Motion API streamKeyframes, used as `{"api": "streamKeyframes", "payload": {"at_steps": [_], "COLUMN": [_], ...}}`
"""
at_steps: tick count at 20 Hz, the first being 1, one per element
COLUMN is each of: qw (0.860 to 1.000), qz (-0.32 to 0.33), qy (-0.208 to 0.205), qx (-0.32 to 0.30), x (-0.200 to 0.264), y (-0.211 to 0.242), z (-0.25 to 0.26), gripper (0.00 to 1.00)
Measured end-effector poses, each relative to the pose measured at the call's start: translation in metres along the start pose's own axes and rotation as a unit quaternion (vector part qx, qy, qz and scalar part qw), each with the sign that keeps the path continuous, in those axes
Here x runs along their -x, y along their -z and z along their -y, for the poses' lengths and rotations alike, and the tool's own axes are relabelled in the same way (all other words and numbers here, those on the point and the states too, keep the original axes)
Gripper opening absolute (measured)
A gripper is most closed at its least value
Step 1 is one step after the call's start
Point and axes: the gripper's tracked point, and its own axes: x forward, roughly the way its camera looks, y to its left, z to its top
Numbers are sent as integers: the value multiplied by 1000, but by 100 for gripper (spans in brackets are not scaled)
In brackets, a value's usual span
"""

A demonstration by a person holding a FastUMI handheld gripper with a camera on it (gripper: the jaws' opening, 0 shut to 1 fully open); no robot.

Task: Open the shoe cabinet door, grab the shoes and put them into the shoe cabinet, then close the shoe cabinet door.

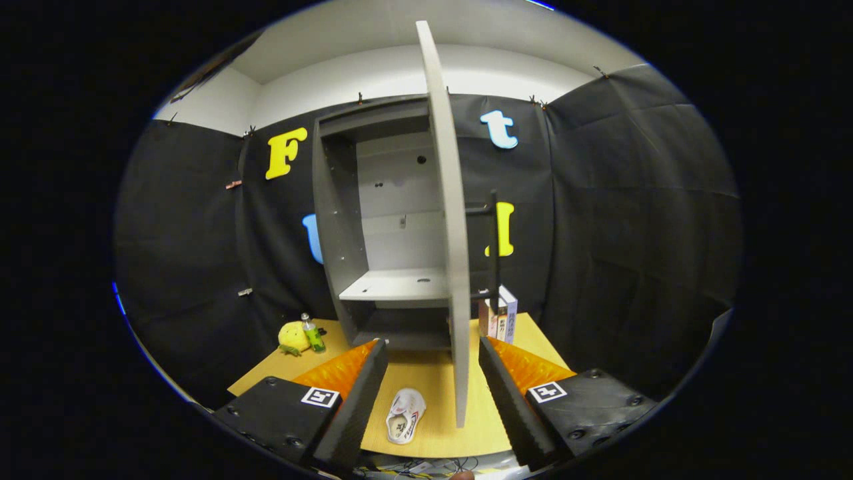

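Already the door (448, 220) is swung wide and seen edge-on, rising between the fingers and just ahead of them, so the cabinet (373, 220) beyond is laid open for loading. The gripper (432, 390) is held wide apart and nothing is gripped; it seems to be drawn back from the door so the shoe (405, 415) can be reached next. The shoe is lying between the fingers, low on the table (433, 373), just beside the door's lower edge. Beyond the left finger a bottle (312, 333) and a yellow toy (292, 337) are set; beyond the right, a box (500, 320). Black cloth walls are hung round the booth, under a pale ceiling.
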Motion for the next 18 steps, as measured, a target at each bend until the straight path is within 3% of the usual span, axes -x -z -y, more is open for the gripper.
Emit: {"api": "streamKeyframes", "payload": {"at_steps": [6,13,18], "qw": [995,980,976], "qz": [-85,-185,-204], "qy": [-22,-3,-6], "qx": [-40,-68,-82], "x": [-30,-99,-146], "y": [96,241,300], "z": [-58,-76,-81], "gripper": [99,98,98]}}
